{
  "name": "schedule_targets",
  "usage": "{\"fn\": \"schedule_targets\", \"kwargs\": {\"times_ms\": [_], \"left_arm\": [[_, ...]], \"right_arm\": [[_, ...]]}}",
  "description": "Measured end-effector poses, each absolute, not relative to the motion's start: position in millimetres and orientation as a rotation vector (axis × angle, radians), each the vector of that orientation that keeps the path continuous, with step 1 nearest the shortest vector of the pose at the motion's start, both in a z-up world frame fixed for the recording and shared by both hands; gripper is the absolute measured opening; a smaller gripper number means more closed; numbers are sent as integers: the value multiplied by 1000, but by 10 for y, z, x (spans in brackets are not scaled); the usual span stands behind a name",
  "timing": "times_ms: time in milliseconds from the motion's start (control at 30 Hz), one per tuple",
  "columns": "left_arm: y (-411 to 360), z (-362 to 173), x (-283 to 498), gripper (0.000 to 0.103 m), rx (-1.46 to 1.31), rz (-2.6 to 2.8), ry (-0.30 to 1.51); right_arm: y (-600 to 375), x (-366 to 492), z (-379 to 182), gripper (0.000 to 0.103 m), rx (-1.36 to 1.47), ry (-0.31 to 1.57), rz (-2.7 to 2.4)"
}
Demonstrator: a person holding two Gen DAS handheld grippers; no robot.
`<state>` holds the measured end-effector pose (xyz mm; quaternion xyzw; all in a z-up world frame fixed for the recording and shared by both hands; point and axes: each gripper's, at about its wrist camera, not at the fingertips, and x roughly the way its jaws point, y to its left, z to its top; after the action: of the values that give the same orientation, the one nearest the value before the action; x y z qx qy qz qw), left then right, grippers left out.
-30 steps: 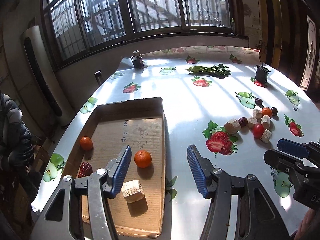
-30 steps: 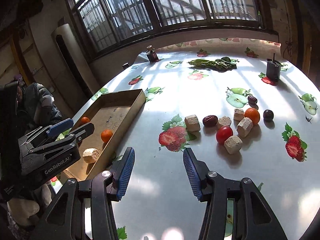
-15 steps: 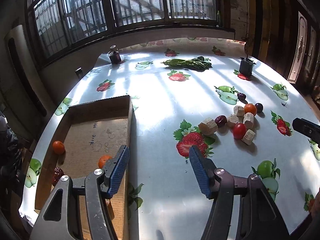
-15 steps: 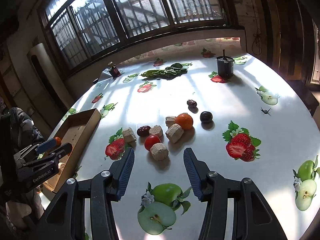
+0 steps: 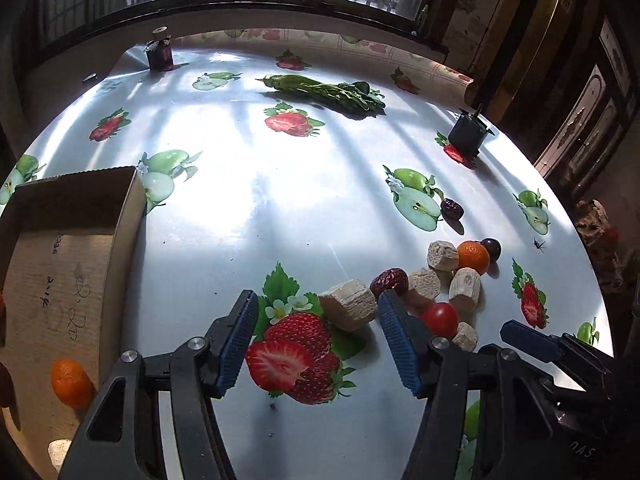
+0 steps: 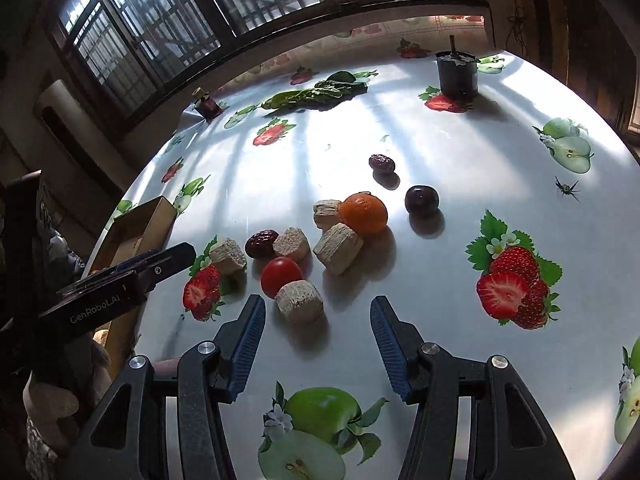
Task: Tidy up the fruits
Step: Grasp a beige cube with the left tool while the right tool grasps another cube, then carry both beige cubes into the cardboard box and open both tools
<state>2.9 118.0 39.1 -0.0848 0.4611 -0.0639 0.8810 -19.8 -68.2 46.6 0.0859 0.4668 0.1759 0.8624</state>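
Both grippers were spread, empty; left gripper sat near the closest beige chunk, right gripper just short of another chunk. Fruits lay clustered mid-table — glossy cherry tomato, dimpled tangerine, wrinkled date; cardboard tray stood to the left w/ one tangerine inside. Best approach, prob.: straddle one round fruit squarely, close gently — smooth skins roll.
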Motion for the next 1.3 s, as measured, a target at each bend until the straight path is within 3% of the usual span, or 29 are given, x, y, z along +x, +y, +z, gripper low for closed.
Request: {"fn": "schedule_targets", "kwargs": {"times_ms": [333,400,467,500,667,1033,1300], "left_arm": [[991,168,101,59,-155,-215,965],[938,164,76,50,-136,-237,956],[899,165,60,29,-141,-283,958],[870,166,49,28,-134,-293,961],[772,197,-34,28,-62,-264,945],[1178,533,-419,28,-97,-189,899],[2072,874,-732,28,-101,-13,837]], "right_arm": [[-416,-127,293,59,61,963,376],[-399,-120,266,59,54,964,378],[-376,-118,239,57,47,964,378],[-364,-120,227,55,41,966,379],[-343,-132,203,36,16,963,369],[-381,-343,400,35,44,930,357],[67,-555,863,36,31,858,478]]}}
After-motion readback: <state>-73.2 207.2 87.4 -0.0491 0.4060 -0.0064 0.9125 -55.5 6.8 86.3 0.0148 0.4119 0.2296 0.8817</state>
